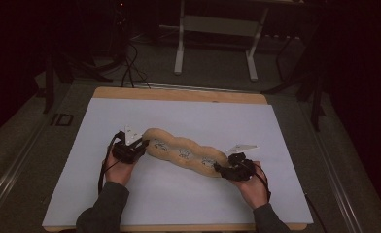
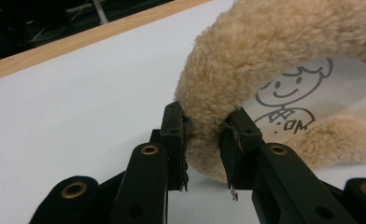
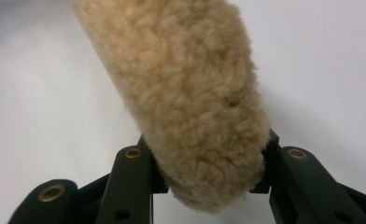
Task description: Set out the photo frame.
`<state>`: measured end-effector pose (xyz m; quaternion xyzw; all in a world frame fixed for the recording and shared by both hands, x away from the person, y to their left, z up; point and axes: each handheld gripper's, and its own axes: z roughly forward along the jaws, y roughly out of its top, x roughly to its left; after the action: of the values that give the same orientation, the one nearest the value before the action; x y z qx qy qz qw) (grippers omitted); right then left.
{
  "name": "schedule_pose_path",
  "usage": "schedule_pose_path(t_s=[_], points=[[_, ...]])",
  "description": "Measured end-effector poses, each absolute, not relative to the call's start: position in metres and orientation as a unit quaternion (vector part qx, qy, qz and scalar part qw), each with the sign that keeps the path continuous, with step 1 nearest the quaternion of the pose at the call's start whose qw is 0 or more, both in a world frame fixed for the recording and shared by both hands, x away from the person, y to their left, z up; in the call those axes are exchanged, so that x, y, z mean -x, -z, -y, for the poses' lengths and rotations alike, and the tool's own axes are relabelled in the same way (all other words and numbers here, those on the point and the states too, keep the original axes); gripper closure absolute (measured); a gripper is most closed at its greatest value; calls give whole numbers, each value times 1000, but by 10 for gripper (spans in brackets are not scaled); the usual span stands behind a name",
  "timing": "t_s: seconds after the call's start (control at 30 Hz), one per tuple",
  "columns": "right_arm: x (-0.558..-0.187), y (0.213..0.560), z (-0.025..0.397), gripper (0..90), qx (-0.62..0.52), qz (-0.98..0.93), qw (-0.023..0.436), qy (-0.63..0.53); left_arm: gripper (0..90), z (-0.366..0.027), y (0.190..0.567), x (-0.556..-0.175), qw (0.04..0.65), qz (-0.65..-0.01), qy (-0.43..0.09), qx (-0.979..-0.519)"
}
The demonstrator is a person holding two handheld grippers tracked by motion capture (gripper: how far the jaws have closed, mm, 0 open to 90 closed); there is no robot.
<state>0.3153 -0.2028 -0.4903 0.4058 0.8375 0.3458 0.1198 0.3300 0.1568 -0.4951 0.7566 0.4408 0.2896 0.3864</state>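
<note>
Two grippers, left gripper (image 1: 141,145) and right gripper (image 1: 219,168), clamp fleece cushion (image 1: 183,152); smiley-figure drawings, writing illegible.

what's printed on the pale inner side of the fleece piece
Grey line drawings of a smiling cartoon figure on the fleece piece; clearest in the left gripper view.

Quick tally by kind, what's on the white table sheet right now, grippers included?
Fleece piece, tan with a white cartoon-printed panel: 1
Left gripper, black, clamped on one end: 1
Right gripper, black, clamped on the other end: 1
White sheet: 1
Total: 4
</note>
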Motion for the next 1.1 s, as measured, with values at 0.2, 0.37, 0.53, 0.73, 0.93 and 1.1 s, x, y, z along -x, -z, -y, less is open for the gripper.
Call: schedule_pose_path(t_s=[0.2, 0.37, 0.53, 0.73, 0.93, 1.1], points=[[-321, 487, 204, 613, -416, -831, 123, -348, 730, -161, 499, -324, 393, -453, -281, -750], [-325, 486, 205, 606, -419, -828, 123, -353, 729, -161, 498, -321, 393, -456, -288, -745], [-330, 485, 208, 585, -433, -818, 129, -357, 729, -156, 496, -314, 392, -455, -305, -739], [-334, 487, 210, 572, -441, -813, 135, -356, 728, -153, 497, -312, 389, -459, -306, -738], [-338, 488, 210, 564, -450, -804, 130, -366, 727, -155, 497, -309, 390, -467, -306, -732], [-341, 487, 211, 557, -457, -798, 129, -372, 726, -155, 497, -306, 397, -461, -311, -730]])
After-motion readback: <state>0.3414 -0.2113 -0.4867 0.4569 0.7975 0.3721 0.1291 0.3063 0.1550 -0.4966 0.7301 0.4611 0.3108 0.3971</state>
